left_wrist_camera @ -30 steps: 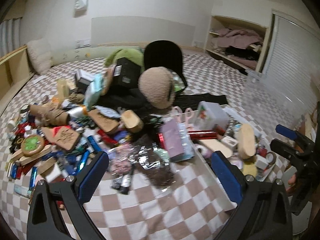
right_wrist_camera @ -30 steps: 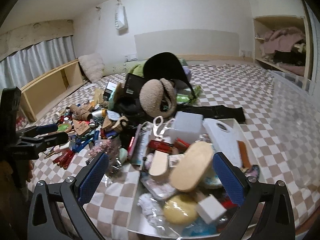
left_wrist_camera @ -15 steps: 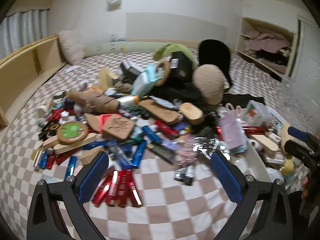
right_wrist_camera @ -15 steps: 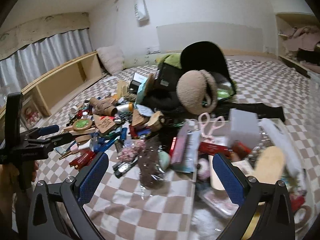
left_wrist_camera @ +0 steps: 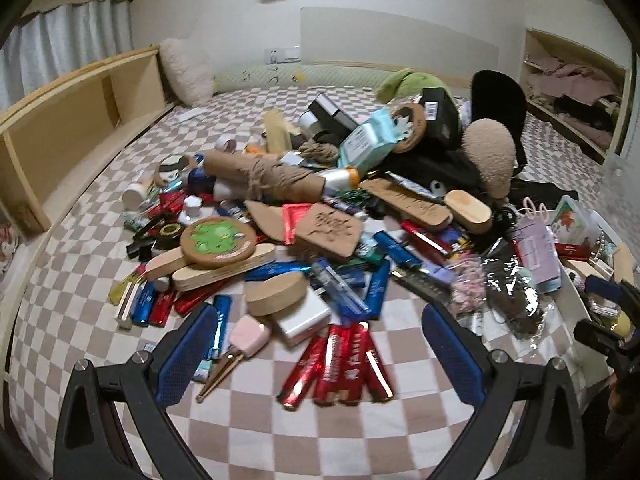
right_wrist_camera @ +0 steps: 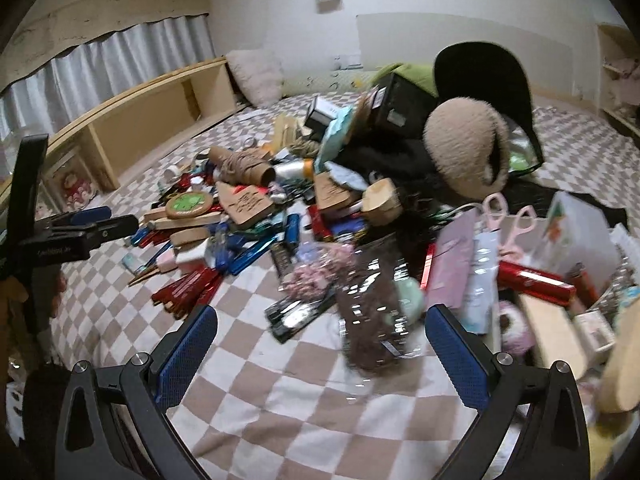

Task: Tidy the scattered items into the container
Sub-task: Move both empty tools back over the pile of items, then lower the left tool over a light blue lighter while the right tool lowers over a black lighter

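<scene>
With both hand-held grippers, left (left_wrist_camera: 318, 354) and right (right_wrist_camera: 320, 354), spread empty, we judge the red foil sticks (left_wrist_camera: 340, 364) light, slippery, best pinched across their middles.

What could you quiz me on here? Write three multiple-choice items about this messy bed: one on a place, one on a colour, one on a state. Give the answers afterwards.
1. Where do the red foil packets lie?
A. on the checkered bedspread, between the left gripper's fingers
B. inside the wooden shelf
C. on top of the beige earmuffs

2. What colour are the scissors' handles?
A. green
B. pink
C. black

3. How does the right gripper stand?
A. shut on the scissors
B. shut on a wooden brush
C. open, holding nothing

Answers: A, the packets lie on the cloth between the blue pads in the left wrist view; B, both loops show pink; C, the pads stand wide apart over bare cloth.
</scene>
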`<state>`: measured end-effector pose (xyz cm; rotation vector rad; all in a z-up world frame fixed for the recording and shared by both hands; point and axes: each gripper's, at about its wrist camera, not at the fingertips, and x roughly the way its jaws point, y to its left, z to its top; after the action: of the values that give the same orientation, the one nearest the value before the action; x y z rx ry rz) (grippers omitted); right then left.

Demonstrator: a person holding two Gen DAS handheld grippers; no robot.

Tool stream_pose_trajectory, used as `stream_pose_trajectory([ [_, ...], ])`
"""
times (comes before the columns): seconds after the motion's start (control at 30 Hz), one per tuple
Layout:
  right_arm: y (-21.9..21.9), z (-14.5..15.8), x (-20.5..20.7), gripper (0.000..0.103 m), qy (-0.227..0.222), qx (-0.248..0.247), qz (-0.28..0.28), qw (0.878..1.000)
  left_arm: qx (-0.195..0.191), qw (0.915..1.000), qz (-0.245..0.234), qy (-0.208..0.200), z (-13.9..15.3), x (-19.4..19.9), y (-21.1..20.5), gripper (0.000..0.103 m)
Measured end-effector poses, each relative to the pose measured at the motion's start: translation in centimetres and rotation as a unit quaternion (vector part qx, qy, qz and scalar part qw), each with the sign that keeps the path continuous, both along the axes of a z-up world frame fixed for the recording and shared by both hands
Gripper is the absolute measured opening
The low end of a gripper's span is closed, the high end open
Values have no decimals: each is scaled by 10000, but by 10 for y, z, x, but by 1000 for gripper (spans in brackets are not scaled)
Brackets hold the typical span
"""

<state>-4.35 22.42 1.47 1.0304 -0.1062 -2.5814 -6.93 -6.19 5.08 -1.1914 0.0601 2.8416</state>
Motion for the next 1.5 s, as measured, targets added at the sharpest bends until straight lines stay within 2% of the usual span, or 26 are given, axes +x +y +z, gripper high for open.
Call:
stream_pose_trajectory([
  [0.23, -14, -14, 0, 103, -118, -75, 162, 9998, -207, 9994, 136, -222, -14, -8, -30, 103],
  [0.53, -19, -28, 3, 103, -278, -96, 279, 9992, -507, 9980, 234, -311, -28, -16, -71, 103],
  [0.7, -23, -33, 5, 103, -337, -108, 346, 9988, -668, 9964, 327, -407, -45, -18, -95, 103],
  [0.93, -36, -35, 12, 103, -333, -54, 556, 9979, -1100, 9905, 400, -728, -79, -21, -116, 103],
  [1.03, -42, -35, 13, 103, -326, -72, 658, 9973, -1195, 9886, 359, -847, -92, -21, -121, 103],
  [1.33, -66, -46, 12, 103, -446, 177, 983, 9940, -938, 9908, -183, -958, -105, -22, -122, 103],
  [1.5, -81, -51, 9, 103, -484, 178, 1207, 9913, -1159, 9867, -547, -1001, -115, -21, -112, 102],
])
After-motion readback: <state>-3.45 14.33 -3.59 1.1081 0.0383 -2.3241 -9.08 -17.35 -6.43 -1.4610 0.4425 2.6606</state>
